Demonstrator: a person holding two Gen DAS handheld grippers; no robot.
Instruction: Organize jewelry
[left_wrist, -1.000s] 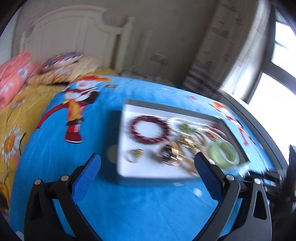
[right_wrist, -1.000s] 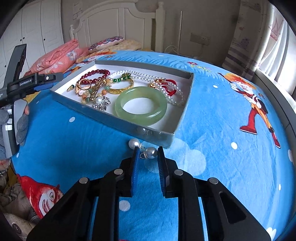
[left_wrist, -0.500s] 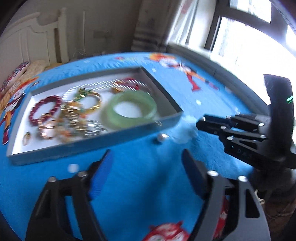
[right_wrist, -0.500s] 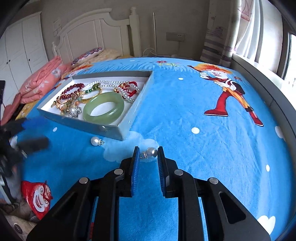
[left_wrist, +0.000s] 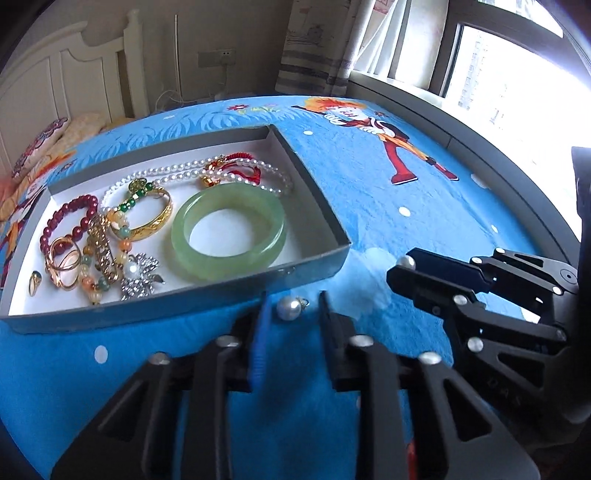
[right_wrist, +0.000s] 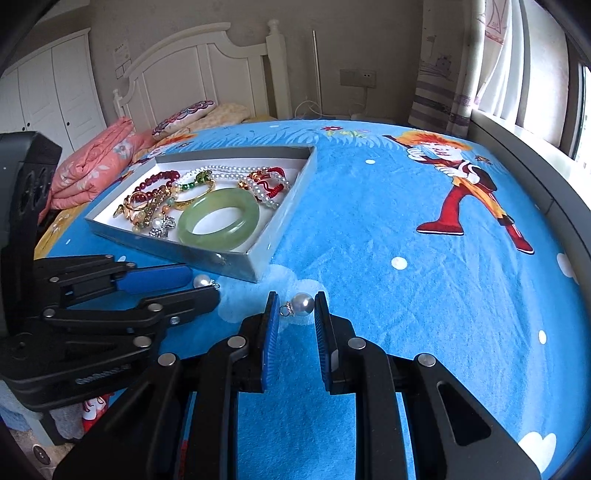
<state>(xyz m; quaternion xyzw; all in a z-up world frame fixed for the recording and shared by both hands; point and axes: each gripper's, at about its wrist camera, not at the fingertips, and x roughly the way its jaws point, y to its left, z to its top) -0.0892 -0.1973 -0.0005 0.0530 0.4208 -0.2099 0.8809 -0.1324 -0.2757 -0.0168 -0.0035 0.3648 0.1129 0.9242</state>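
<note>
A grey box (left_wrist: 321, 206) with a white floor lies on the blue bedspread. It holds a jade bangle (left_wrist: 271, 236), bead bracelets, a pearl strand, gold pieces and rings. A loose pearl earring (left_wrist: 289, 308) lies on the cloth just in front of the box. My left gripper (left_wrist: 291, 304) is closing around this earring, with slim gaps still showing at both pads. To its right, my right gripper (right_wrist: 295, 306) is shut on a second pearl earring (right_wrist: 303, 303) just above the bedspread. The right wrist view also shows the left gripper (right_wrist: 203, 284) and the box (right_wrist: 280, 218).
A white headboard (right_wrist: 207, 62) and pillows (right_wrist: 184, 116) stand beyond the box, with a pink quilt (right_wrist: 96, 162) at the left. A dark bed edge, window sill (left_wrist: 424, 99) and curtain run along the right. A cartoon figure (right_wrist: 465, 192) is printed on the cloth.
My left gripper swung from facing the box to the loose pearl in front of it, and its jaws narrowed from wide open. The right gripper drew back from the box with its pearl, then held still.
</note>
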